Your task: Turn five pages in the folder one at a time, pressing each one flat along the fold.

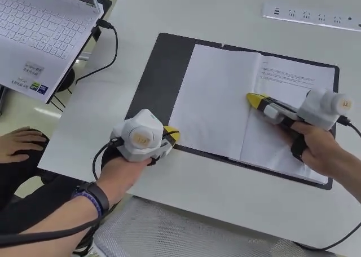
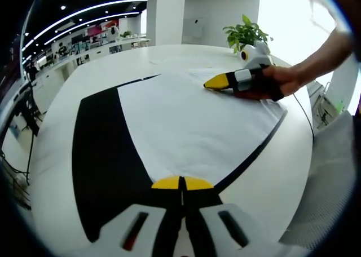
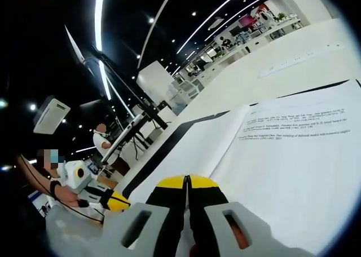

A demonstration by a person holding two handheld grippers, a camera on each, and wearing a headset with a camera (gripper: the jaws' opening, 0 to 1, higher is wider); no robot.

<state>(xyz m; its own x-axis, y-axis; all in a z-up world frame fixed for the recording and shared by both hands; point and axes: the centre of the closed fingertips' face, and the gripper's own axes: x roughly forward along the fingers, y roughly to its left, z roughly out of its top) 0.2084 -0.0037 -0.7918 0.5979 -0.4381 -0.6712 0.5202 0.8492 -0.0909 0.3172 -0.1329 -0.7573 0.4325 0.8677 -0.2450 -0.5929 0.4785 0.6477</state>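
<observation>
A black folder (image 1: pixel 155 79) lies open on the white table, with a blank white page (image 1: pixel 217 99) on its left and a printed page (image 1: pixel 293 79) on its right. My right gripper (image 1: pixel 252 99) is shut, and its yellow tips rest on the paper at the fold. In its own view the shut jaws (image 3: pixel 187 182) point along the fold, with the printed page (image 3: pixel 304 150) to their right. My left gripper (image 1: pixel 172 134) is shut with nothing in it, at the folder's near left corner. Its view (image 2: pixel 181 183) looks across the black cover (image 2: pixel 96 167) and the blank page (image 2: pixel 186 122) towards the right gripper (image 2: pixel 217 81).
A white laptop (image 1: pixel 39 31) stands at the back left with a black cable (image 1: pixel 110 48) trailing beside it. A power strip (image 1: pixel 310 16) lies at the table's far edge. A person's hand (image 1: pixel 20 141) rests at the left. A mesh chair seat (image 1: pixel 169 229) sits below the near edge.
</observation>
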